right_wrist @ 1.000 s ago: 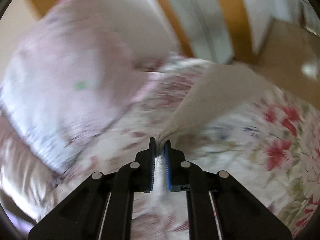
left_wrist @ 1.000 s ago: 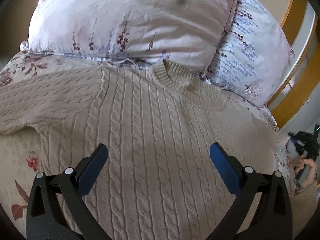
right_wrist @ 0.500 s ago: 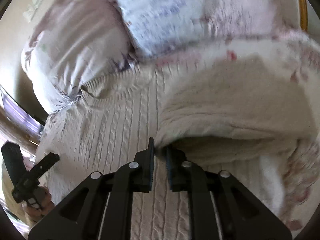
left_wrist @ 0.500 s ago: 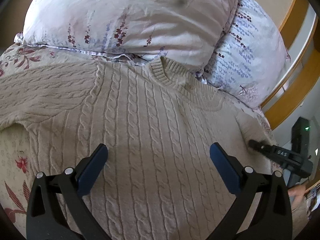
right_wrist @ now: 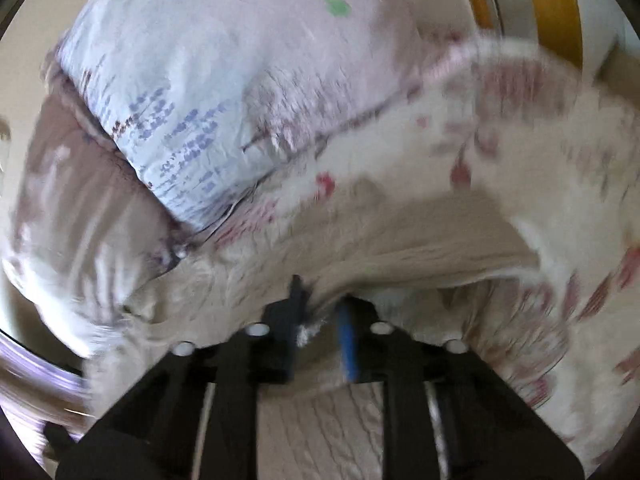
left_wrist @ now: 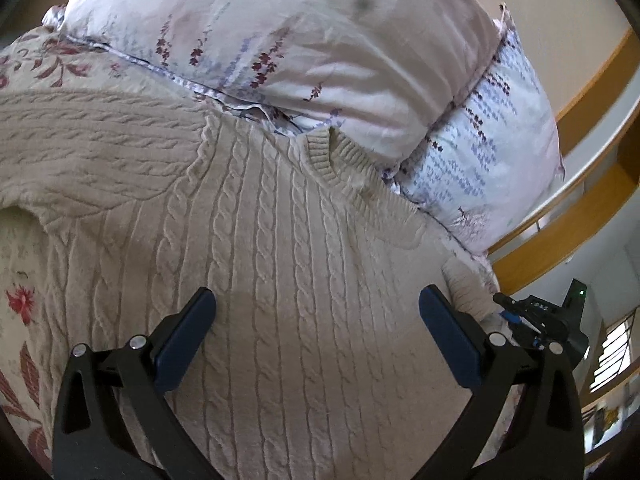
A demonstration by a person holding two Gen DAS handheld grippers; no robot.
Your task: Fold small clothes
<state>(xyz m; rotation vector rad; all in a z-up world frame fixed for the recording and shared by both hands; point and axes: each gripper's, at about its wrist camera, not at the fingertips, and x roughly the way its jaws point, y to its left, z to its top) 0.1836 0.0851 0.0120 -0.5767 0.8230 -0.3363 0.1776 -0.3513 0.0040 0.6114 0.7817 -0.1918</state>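
While the left hand-held gripper hovers open over the sweater spread on the bed, the right hand-held gripper, clamped on its sleeve, has swung inward, starting the sleeve fold.

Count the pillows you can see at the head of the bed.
2: a pink floral pillow behind the sweater's collar, and a blue-patterned pillow to its right. Others may lie outside the frame.
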